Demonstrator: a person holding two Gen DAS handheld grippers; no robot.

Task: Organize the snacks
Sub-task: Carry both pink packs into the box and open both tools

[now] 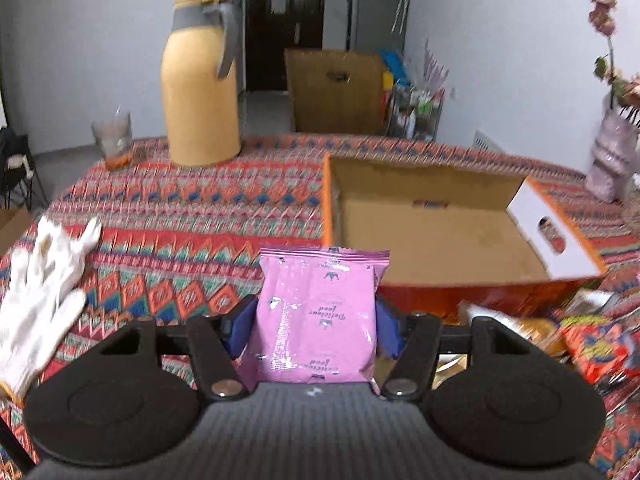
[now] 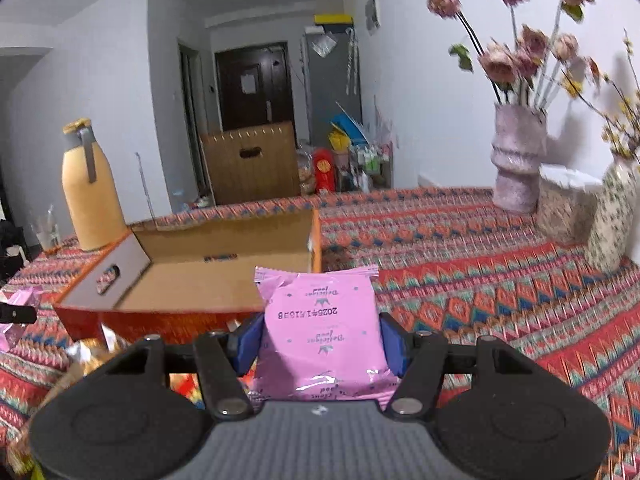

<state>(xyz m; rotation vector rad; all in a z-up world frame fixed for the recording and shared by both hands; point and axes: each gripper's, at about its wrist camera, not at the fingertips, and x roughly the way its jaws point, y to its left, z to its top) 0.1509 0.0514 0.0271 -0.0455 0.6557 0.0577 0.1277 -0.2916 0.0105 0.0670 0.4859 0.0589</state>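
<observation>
In the left wrist view, the left hand-held gripper (image 1: 316,330) pinches a pink snack packet (image 1: 318,316) between its two blue pads (image 1: 244,326). The packet stands upright between the fingers, above the bench (image 1: 192,216) with the patterned cloth. To the left of it lies one white glove (image 1: 44,280). Behind stand one glass (image 1: 113,140) and one yellow thermos jug (image 1: 200,92). To the right is one open cardboard box (image 1: 436,236), just beyond the packet. Some more snack bags (image 1: 592,344) lie in front of the box, blurred, so I cannot count them.

In the right wrist view, the right hand-held gripper (image 2: 322,344) also clamps one pink packet (image 2: 322,332), each pad touching one side. The box (image 2: 208,276) is to the left and behind this packet. On the far right stand two vases (image 2: 516,160) with flowers and one container (image 2: 564,208) between them.
</observation>
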